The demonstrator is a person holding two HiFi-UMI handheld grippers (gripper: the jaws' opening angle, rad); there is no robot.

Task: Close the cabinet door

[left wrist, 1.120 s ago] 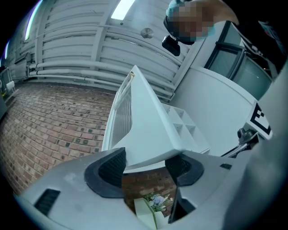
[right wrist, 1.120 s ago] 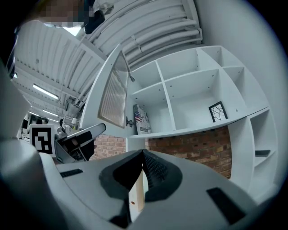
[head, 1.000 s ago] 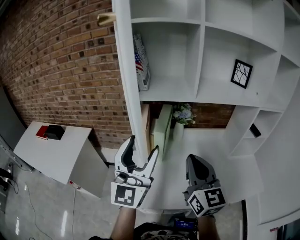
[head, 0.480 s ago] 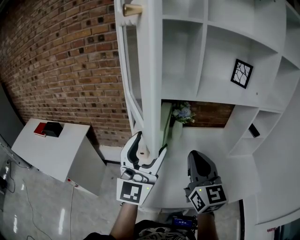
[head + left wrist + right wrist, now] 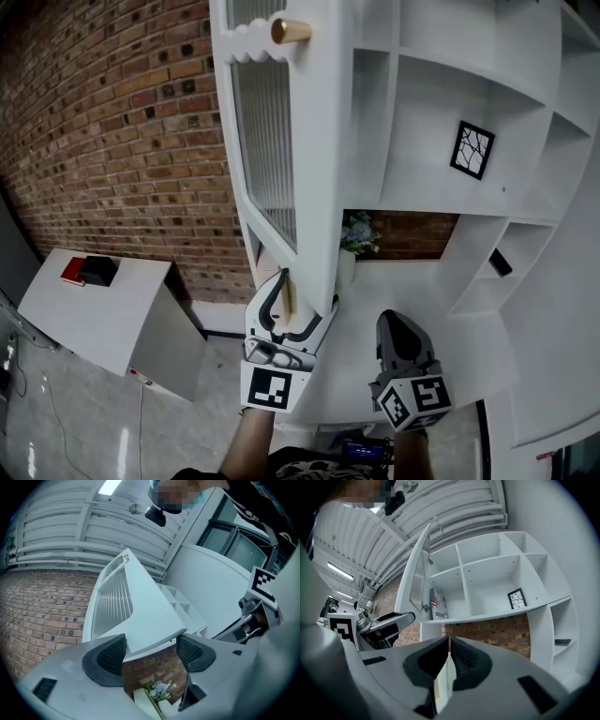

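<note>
Cabinet door [image 5: 319, 169] with one knob [image 5: 291, 31] stands between jaws, just spreading, of left claw [image 5: 298, 298]; right claw [image 5: 394, 323] pressed together.

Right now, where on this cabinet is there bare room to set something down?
The counter is bare from the flowers rightward to the side shelves. The shelf left of the framed picture is bare too. Crowded: the counter's left end, under the lower corner of the door.
</note>
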